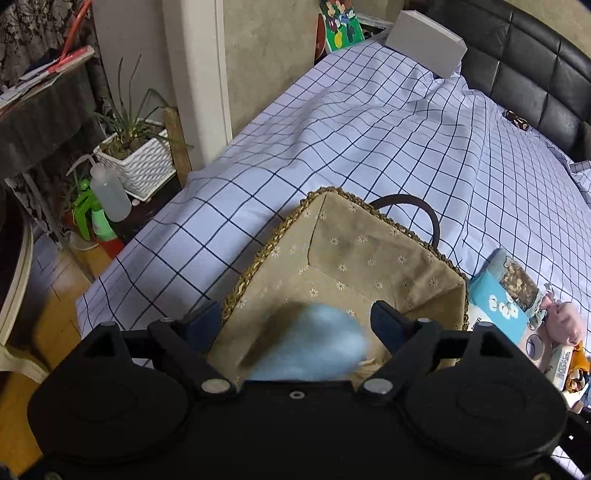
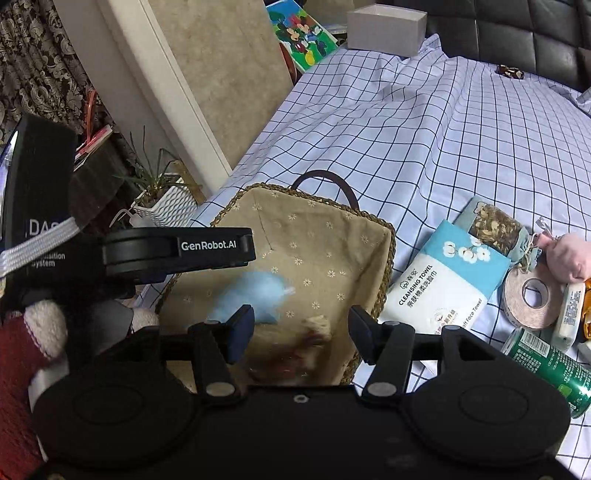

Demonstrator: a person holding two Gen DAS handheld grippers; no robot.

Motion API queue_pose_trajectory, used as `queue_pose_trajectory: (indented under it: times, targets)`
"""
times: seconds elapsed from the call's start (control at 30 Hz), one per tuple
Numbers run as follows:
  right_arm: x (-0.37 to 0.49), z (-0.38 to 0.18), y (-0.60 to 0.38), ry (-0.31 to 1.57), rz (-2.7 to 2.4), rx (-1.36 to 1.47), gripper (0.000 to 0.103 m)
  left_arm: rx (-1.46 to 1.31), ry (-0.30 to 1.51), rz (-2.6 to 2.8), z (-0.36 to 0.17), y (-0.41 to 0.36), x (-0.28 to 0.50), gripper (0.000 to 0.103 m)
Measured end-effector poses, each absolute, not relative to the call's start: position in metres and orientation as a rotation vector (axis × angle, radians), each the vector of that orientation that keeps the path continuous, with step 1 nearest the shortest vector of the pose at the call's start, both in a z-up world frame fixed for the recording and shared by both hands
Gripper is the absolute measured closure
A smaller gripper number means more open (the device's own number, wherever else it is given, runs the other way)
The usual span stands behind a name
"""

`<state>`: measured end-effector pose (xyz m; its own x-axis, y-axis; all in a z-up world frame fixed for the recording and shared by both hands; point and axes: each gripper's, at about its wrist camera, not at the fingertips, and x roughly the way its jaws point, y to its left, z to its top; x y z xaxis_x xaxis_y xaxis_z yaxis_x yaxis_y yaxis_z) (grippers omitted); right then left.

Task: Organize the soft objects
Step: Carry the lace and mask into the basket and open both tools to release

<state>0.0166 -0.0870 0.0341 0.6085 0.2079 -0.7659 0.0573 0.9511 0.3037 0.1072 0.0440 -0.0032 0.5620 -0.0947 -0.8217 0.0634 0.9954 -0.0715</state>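
Note:
A woven basket (image 1: pixel 266 254) with a beige flowered lining stands on the checked bed; it also shows in the right wrist view (image 2: pixel 384 266). A blurred light-blue fluffy object (image 1: pixel 310 343) lies free inside it, between the open fingers of my left gripper (image 1: pixel 295 321), and shows in the right wrist view (image 2: pixel 251 295). A blurred brown and cream soft thing (image 2: pixel 295 354) lies in the basket below my right gripper (image 2: pixel 301 325), which is open and empty over the basket's near part. The left gripper body (image 2: pixel 177 251) hangs over the basket's left rim.
Right of the basket lie a cleansing towel pack (image 2: pixel 443 280), a patterned pouch (image 2: pixel 495 225), a pink plush (image 2: pixel 569 258), a tape roll (image 2: pixel 532 295) and a green can (image 2: pixel 550 365). A white box (image 2: pixel 384 26) sits at the bed's far end. Plant pots (image 1: pixel 136 162) stand beside the bed on the left.

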Motion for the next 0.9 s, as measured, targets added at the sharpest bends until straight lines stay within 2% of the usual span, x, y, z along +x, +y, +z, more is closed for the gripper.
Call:
queue_pose_trajectory:
  times: [0.63,0.77,0.9]
  targets:
    - [0.009,0.025,-0.102,0.985,0.015,0.288,0.045,-0.029,0.982,-0.087,-0.006,0.038,0.105,0.015]
    - [0.006,0.024,-0.104,0.992,0.011,0.281,0.042,-0.023,0.979,-0.083,-0.005,0.036,0.104,0.015]
    - [0.002,0.020,-0.109,1.013,-0.004,0.270,0.033,-0.012,0.978,-0.090,-0.004,0.028,0.101,0.015]
